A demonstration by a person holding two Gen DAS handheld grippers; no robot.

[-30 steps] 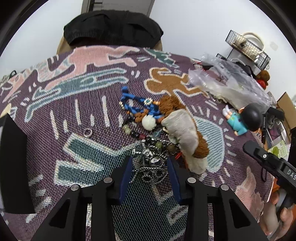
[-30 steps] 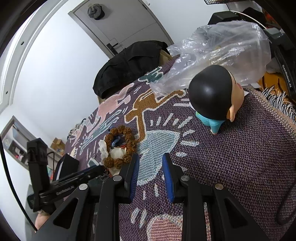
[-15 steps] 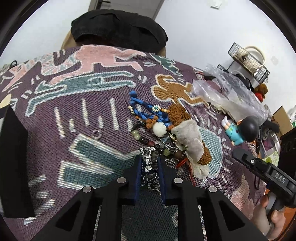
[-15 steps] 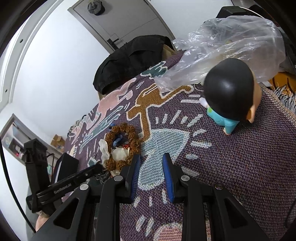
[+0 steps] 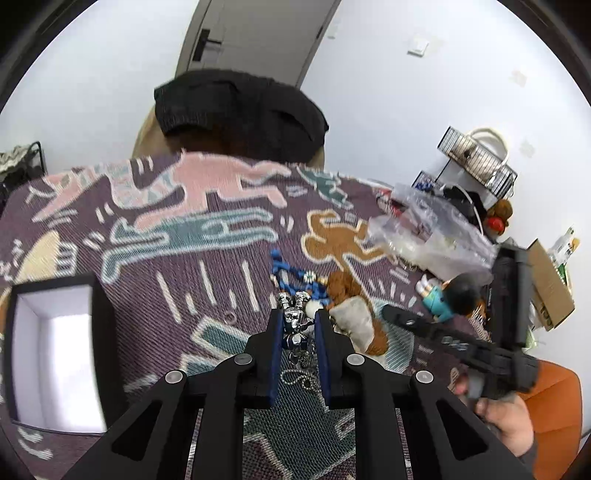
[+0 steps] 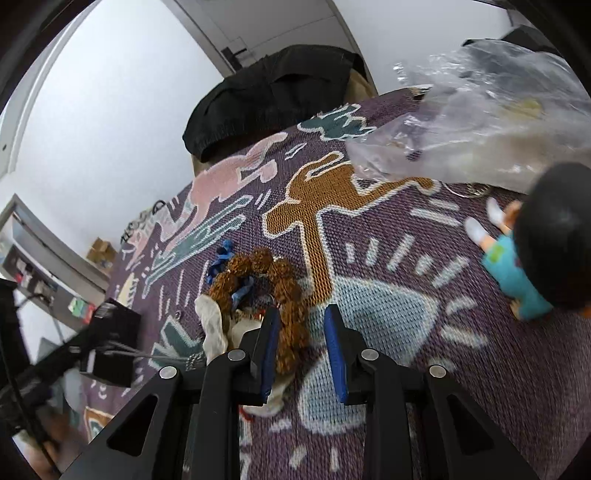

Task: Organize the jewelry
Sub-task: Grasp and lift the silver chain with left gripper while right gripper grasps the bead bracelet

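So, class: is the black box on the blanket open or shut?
Open: the black box shows its white inside, with no lid over it.

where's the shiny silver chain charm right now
In the left wrist view, the shiny silver chain charm sits clamped in the left tool, raised above the patterned woven blanket.

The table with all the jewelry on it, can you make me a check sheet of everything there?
Surface: purple woven blanket with cartoon figures.
Job's things: silver metal chain charm clamped in the left gripper; blue cord bracelet, brown fuzzy bead loop, small silver ring on the blanket; open black box with white lining at left.
Clutter: crumpled clear plastic bag, black-haired toy figure in teal.
Grippers: left closed just now on the charm; right gripper open, brown loop between its fingers.
Cables: nothing seen.
Surroundings: black garment over a chair, grey door.
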